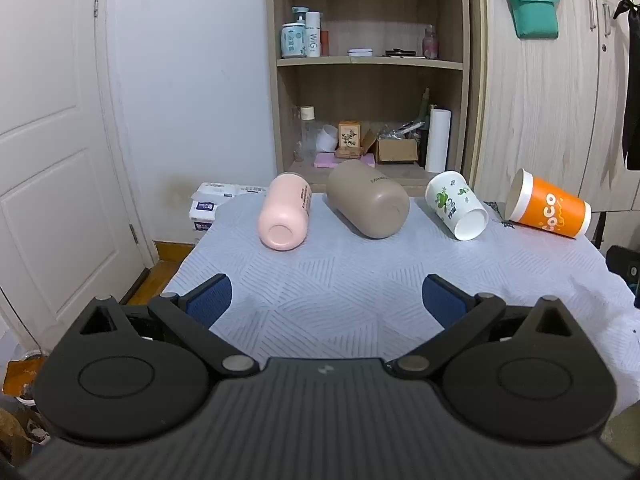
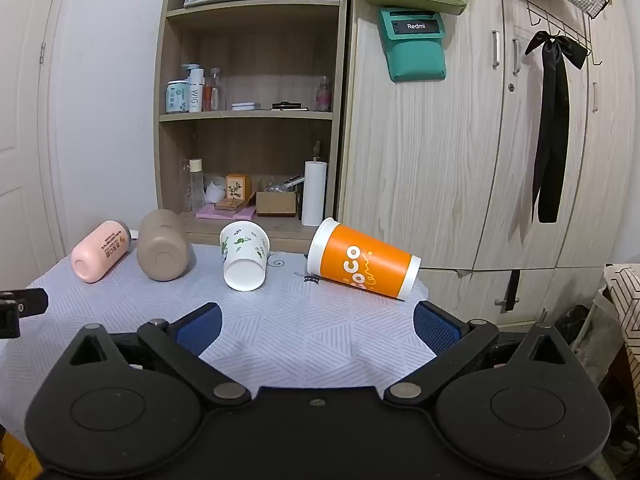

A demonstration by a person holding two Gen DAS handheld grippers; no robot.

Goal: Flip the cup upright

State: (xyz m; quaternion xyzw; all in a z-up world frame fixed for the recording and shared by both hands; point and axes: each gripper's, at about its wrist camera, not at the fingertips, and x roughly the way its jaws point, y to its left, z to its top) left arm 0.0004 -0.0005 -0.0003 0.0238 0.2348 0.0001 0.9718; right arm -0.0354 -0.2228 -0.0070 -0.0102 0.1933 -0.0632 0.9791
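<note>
A: Four vessels lie on their sides in a row at the far edge of the bench (image 1: pixel 360 280), on a pale quilted cloth with stitched line patterns. From the left: pink bottle (image 1: pixel 285 213), taupe tumbler (image 1: pixel 370 200), white paper cup (image 1: pixel 456 205), orange paper cup (image 1: pixel 548 210).

B: Axes?

A: Pink bottle, tumbler and white cup run roughly front to back, bases toward the cameras. The orange cup lies more crosswise, white rim to the left, base to the right and nearer; its rim end sits higher in the right wrist view (image 2: pixel 362 264).

B: Writing?

A: "CoCo" in white on the orange sleeve. Green leaf print on the white cup; its text is too small to read. "Redmi" on a teal pouch (image 1: pixel 532 0) hung on the wood-grain wardrobe.

B: Tongs?

A: Left tongs (image 1: pixel 326 298) spread wide, blue textured pads, nothing between them. Right tongs (image 2: pixel 318 326) likewise spread and empty. Both hover over the near cloth, well apart from the cups.
</note>
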